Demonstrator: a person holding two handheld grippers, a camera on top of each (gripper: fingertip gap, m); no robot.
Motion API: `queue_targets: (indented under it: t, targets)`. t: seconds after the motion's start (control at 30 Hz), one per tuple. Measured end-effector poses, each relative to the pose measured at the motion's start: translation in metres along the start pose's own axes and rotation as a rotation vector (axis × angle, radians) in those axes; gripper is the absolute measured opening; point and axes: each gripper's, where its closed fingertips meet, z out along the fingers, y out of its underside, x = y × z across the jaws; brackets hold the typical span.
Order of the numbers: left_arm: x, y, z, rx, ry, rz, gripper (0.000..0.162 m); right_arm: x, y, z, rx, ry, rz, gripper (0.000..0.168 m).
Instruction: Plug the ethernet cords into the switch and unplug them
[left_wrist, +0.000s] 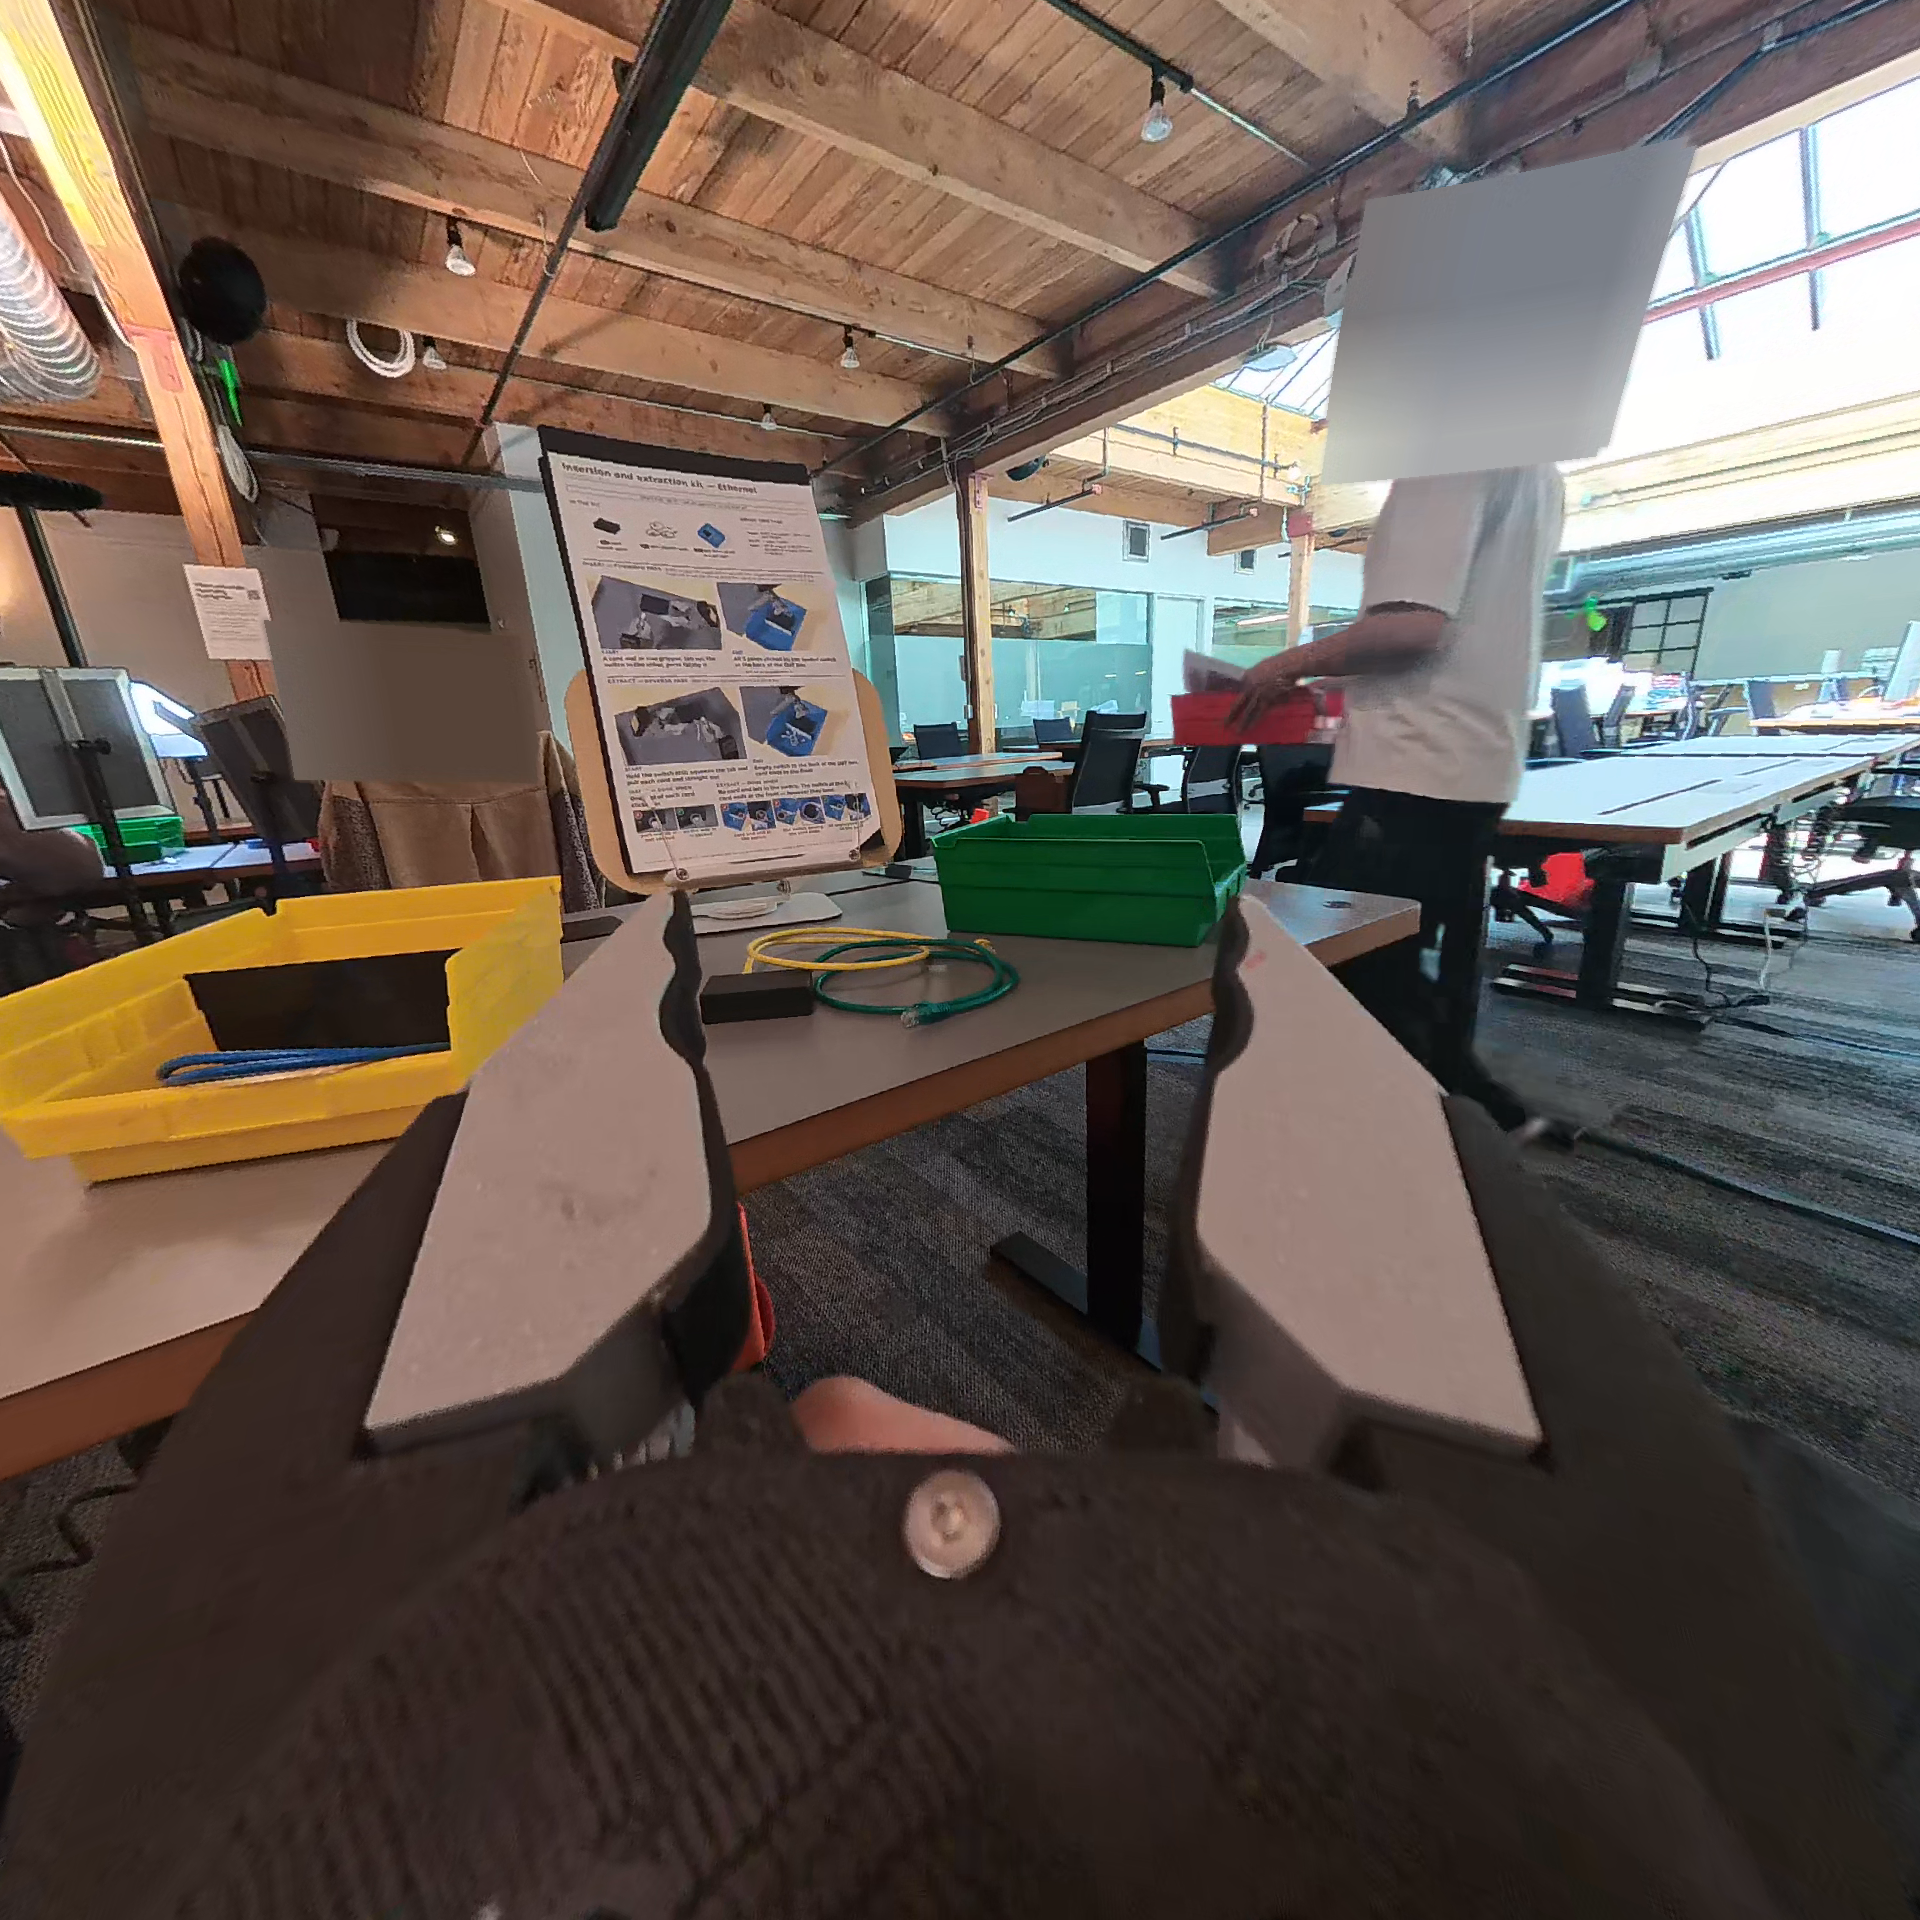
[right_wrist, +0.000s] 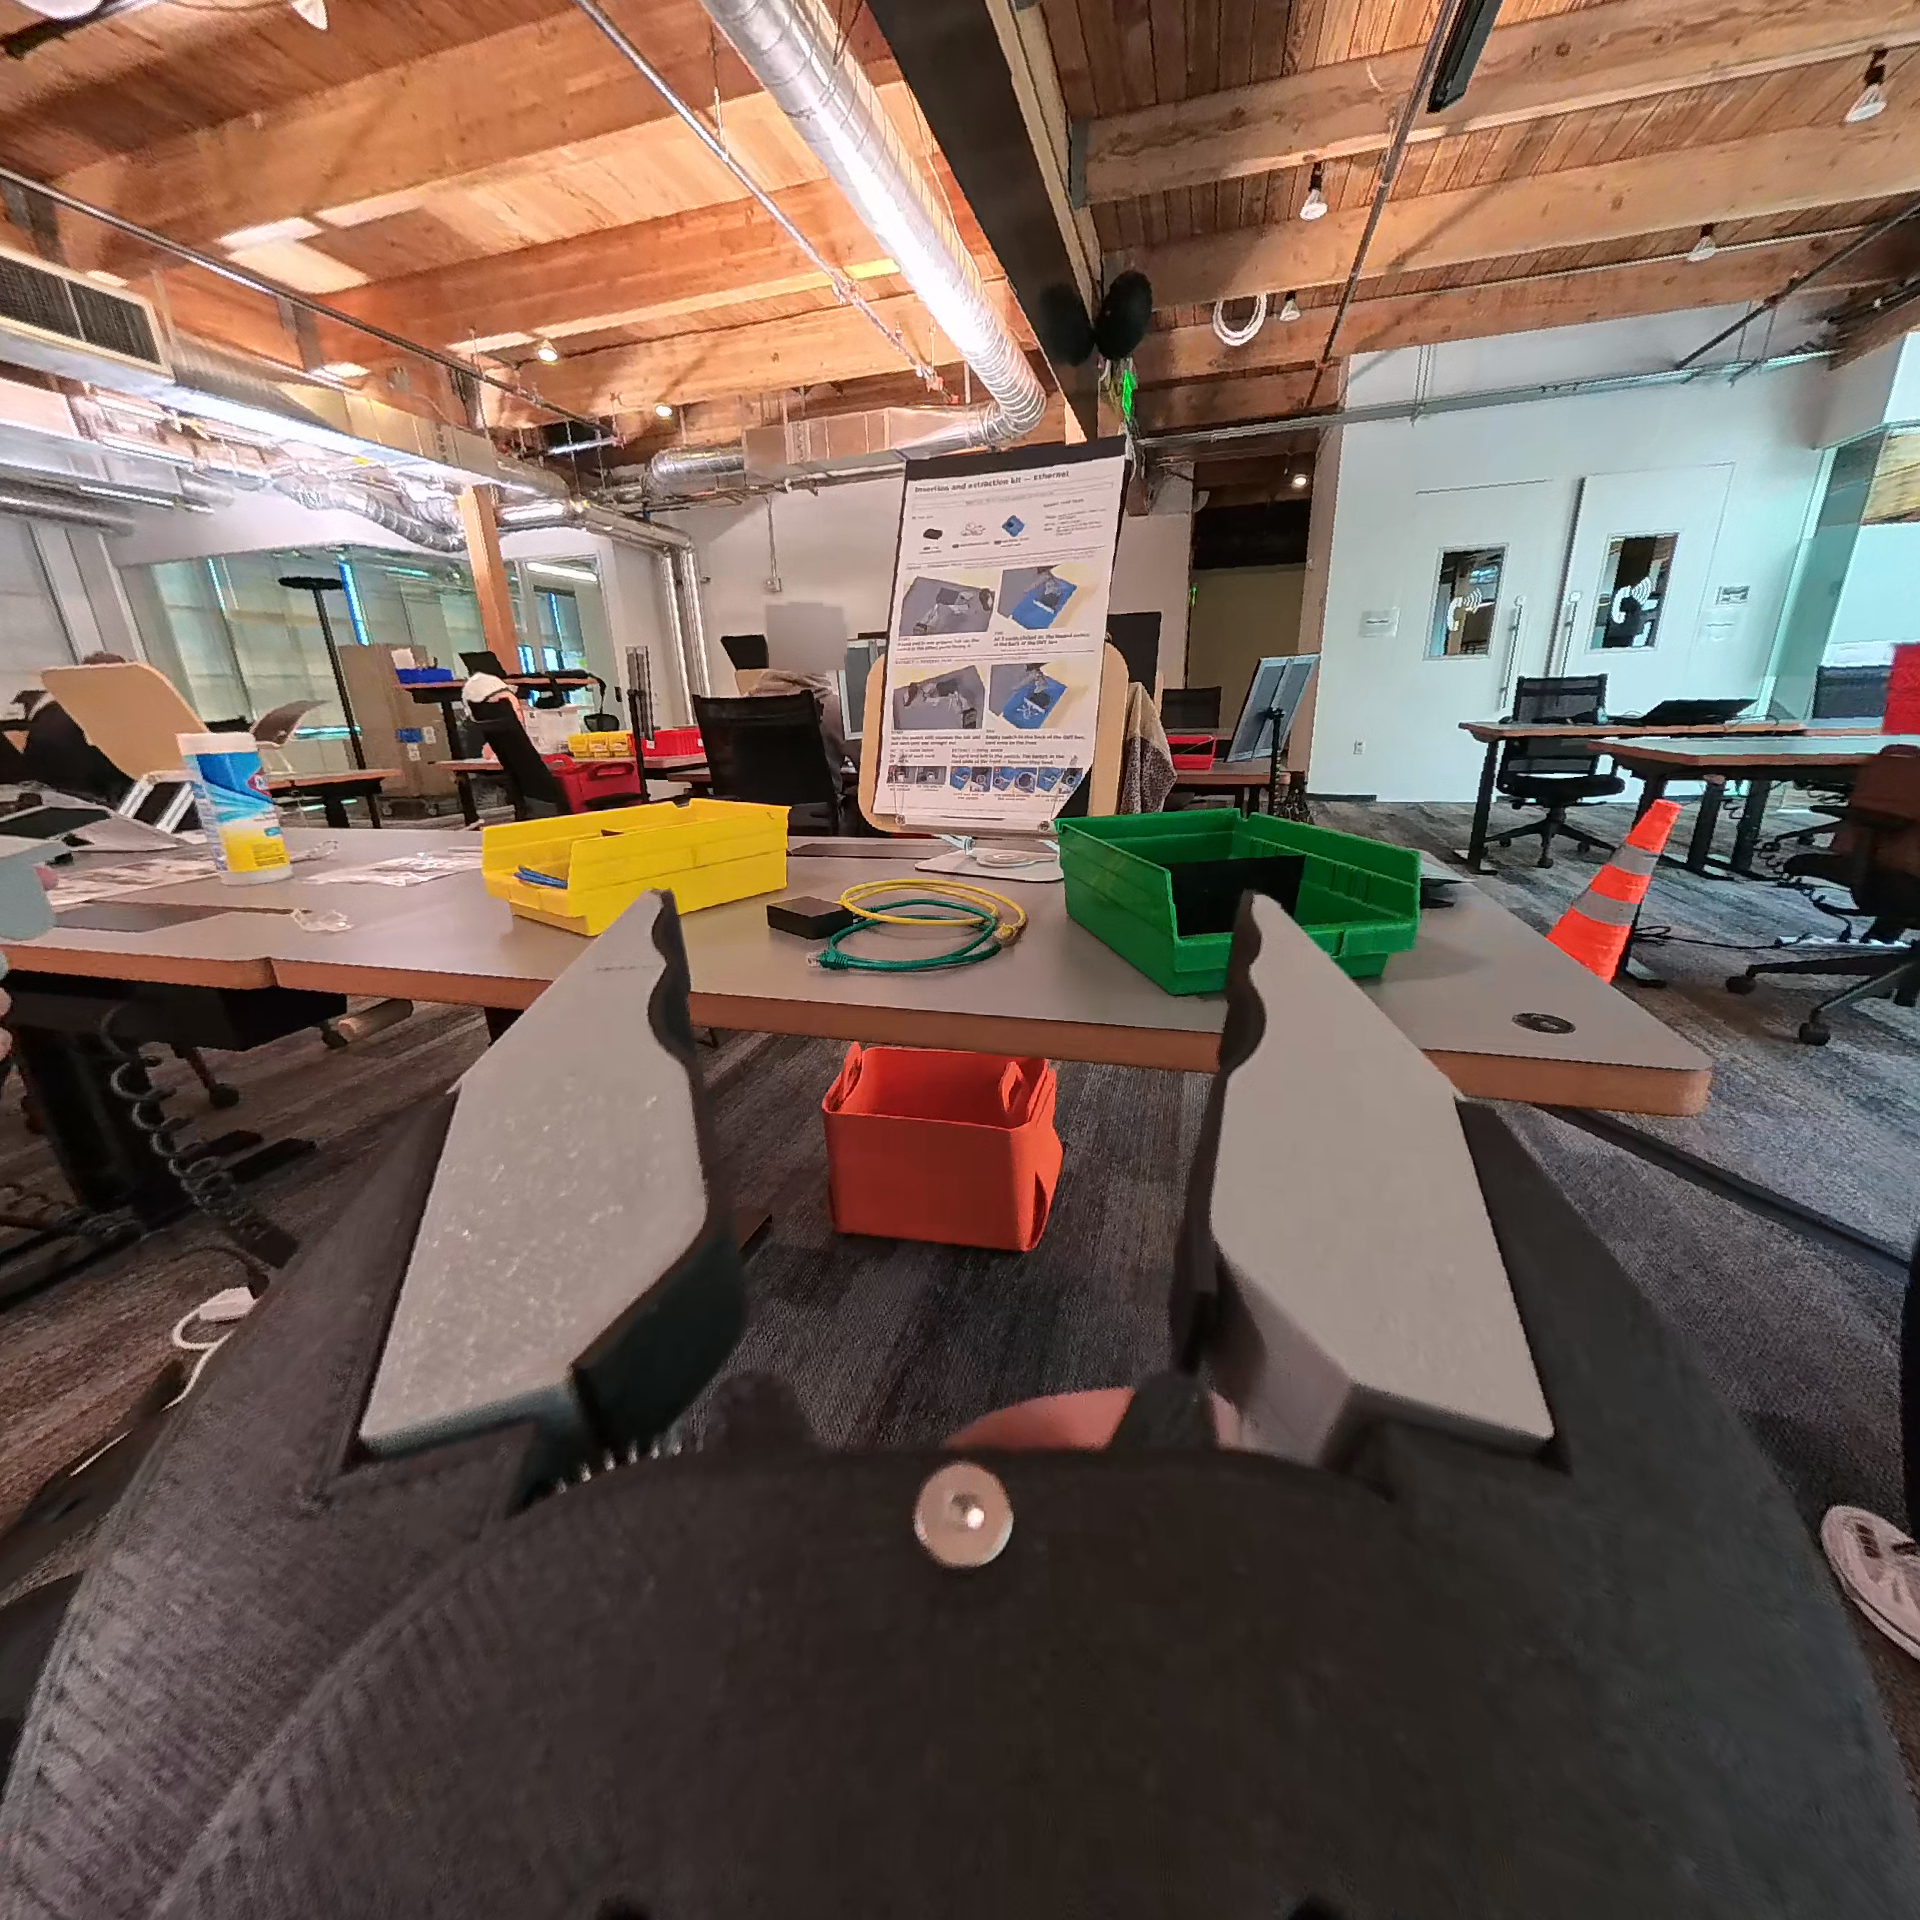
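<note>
Both the left claw (left_wrist: 951, 956) and the right claw (right_wrist: 956, 951) hang short of the grey counter (right_wrist: 1195, 997), fingers spread wide on nothing. The small black plastic switch box (left_wrist: 756, 997) lies near the middle of the counter, its long axis left to right. At its 3 o'clock coil the yellow ethernet cord (left_wrist: 831, 948) and the green ethernet cord (left_wrist: 925, 982), unplugged. Only the right wrist view shows an orange square bin (right_wrist: 940, 1153) under the counter; only the left shows a blue cord (left_wrist: 301, 1062) in the yellow plastic bin (left_wrist: 125, 1070).

Yellow bin (right_wrist: 634, 868); green bin (right_wrist: 1236, 894); orange cone (right_wrist: 1616, 894)
</note>
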Motion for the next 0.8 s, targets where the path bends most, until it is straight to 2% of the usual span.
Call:
queue_targets:
  t: [0.13,0.3,0.47,0.67,0.8]
  targets:
    - [0.001,0.014,0.012,-0.026,0.007,-0.044,0.093,-0.008,0.014,0.007,-0.030,-0.036,0.043,0.100]
    - [0.031,0.103,0.044,-0.241,0.064,-0.159,0.092,-0.036,0.090,0.029,-0.262,-0.125,0.007,0.111]
    - [0.076,0.162,0.052,-0.378,0.140,-0.078,0.092,-0.052,0.161,0.039,-0.416,-0.151,-0.054,0.108]
    - [0.095,0.191,0.049,-0.458,0.183,-0.035,0.090,-0.081,0.214,0.050,-0.543,-0.240,-0.107,0.104]
    - [0.078,0.221,0.051,-0.544,0.139,-0.030,0.089,-0.095,0.250,0.071,-0.660,-0.357,-0.171,0.111]
